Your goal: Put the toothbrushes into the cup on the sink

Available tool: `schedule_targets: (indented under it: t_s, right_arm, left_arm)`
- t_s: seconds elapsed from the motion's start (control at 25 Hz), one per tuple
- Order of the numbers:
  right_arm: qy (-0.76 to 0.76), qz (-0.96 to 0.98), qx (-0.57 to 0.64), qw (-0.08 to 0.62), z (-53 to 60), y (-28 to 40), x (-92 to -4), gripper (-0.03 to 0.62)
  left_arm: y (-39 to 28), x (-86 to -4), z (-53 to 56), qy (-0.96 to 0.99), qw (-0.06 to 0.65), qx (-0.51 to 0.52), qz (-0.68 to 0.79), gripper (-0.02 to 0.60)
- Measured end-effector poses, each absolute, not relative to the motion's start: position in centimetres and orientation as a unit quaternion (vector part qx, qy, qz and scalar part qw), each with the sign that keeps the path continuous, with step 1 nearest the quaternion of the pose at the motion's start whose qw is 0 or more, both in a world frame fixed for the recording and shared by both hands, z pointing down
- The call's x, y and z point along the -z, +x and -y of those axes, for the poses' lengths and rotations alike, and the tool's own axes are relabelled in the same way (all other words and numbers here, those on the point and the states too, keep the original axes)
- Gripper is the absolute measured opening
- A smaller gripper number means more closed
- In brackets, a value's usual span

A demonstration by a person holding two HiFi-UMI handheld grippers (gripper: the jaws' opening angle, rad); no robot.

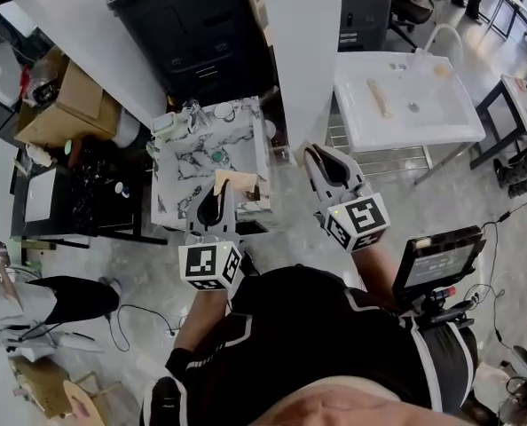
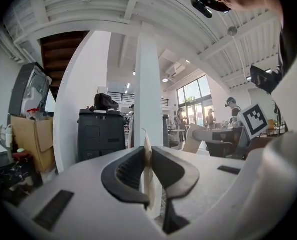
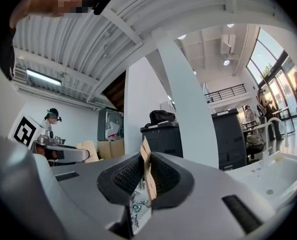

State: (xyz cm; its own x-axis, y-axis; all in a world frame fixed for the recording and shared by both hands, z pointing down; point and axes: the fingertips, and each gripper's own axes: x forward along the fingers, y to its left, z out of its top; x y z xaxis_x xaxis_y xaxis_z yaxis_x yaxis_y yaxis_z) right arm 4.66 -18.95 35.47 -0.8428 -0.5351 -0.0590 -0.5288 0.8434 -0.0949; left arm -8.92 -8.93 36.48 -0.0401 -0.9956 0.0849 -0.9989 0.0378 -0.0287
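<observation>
Left gripper point(image 2: 148, 157) pinches a cream strip point(image 2: 149, 186), long axis 12-to-6 o'clock; right gripper point(image 3: 146, 165) pinches a brown strip point(image 3: 149, 181), 11-to-5 o'clock.

Two claws point(image 1: 217, 190) point(image 1: 320, 159), two sinks point(image 1: 176, 174) point(image 1: 441, 124)

At mid-frame the left claw point(image 1: 215, 198) is clamped on a cream card point(image 2: 148, 184), the right claw point(image 1: 324, 162) on a brown card point(image 3: 148, 176).

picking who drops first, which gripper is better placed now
Left, likely: the left gripper, shut on a flat beige piece, sits over the marbled sink; the right gripper, on a thin brown strip, hangs beside it.
</observation>
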Motion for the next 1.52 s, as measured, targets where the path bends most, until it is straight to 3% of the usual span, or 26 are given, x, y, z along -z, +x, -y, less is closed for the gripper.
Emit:
schedule_targets:
  t_s: [1.08,1.52]
  right_arm:
    - [-0.327,-0.944,0.031,0.02,24.5,-13.1,-35.5,0.051]
    - [-0.357,-0.934,0.034,0.007,26.3,-18.7,-35.8,0.051]
  left_arm:
    - [-28.2,-35.8,15.5,0.716,0.01,-0.003,0.698,0.048]
    - [-32.4,-35.3,17.9,0.744,0.009,0.015,0.668,0.049]
